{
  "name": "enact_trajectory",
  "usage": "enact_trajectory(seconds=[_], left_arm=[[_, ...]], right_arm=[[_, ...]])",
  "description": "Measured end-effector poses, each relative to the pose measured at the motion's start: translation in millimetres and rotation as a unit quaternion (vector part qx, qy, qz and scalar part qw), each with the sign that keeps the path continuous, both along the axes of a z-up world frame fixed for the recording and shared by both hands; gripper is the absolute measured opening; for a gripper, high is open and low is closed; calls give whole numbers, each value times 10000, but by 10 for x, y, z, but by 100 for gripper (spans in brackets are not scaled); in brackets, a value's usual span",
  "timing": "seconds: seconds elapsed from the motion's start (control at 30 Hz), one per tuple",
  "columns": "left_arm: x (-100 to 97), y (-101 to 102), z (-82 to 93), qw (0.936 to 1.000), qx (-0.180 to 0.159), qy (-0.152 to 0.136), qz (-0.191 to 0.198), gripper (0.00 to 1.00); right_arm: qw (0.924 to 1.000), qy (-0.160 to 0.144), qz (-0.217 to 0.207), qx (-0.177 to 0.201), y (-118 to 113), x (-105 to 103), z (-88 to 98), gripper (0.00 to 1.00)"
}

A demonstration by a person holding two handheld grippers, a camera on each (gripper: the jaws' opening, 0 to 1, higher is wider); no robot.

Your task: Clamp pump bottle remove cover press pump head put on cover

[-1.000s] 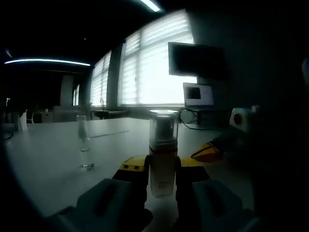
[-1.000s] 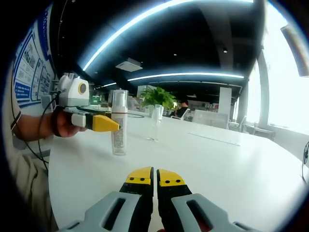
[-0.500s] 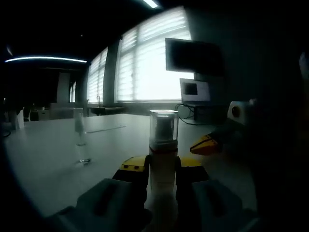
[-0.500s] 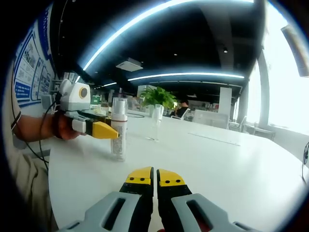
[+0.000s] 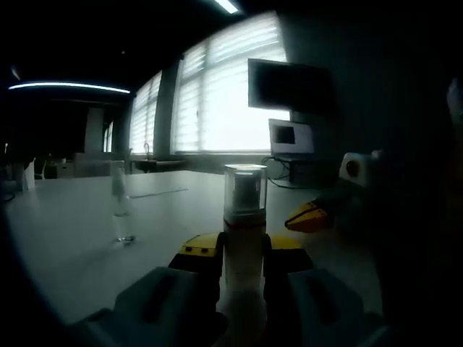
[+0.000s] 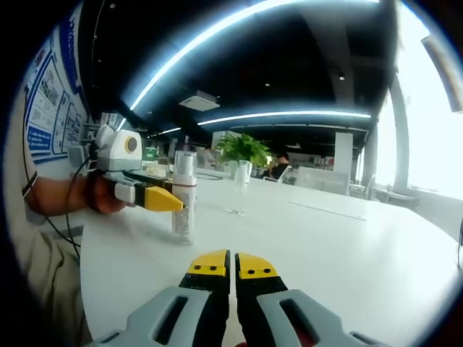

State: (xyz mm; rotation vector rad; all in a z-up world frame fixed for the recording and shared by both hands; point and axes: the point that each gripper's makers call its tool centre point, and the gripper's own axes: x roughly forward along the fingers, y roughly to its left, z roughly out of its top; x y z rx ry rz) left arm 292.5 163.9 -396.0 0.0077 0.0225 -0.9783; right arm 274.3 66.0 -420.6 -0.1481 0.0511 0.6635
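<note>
The left gripper (image 5: 242, 254) holds the upright pump bottle (image 5: 243, 228) on the tabletop (image 6: 347, 246) by its body between its jaws, clear cover (image 5: 244, 188) uppermost, while the right gripper (image 6: 234, 264), jaws closed and empty, sits off to the bottle's side, well below cover height

The left gripper view is really dark, basically backlit: the blinds-covered windows (image 5: 217, 101) blow out to near white and everything in front goes murky, with the pump bottle (image 5: 244, 217) reduced to a dim shape. The right side of that view sinks into black. The right gripper view is way brighter, lit by long ceiling light strips (image 6: 239, 22) that bend with the fisheye, and there's soft glare on the white table (image 6: 347, 253). Edges warp and blur in both.
</note>
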Motion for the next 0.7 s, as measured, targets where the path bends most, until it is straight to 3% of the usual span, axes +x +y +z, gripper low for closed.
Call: enact_trajectory(seconds=[0.37,0.53,0.7], left_arm=[[8,25,6,10000,-46,30,59,14],[1,30,77,9998,-153,-58,126,15],[9,43,76,9994,-41,-172,300,17]], right_arm=[[10000,-19,-28,-44,3,-1,0,0],[10000,-17,-35,-41,-2,3,-1,0],[10000,-16,-40,-44,-2,3,-2,0]])
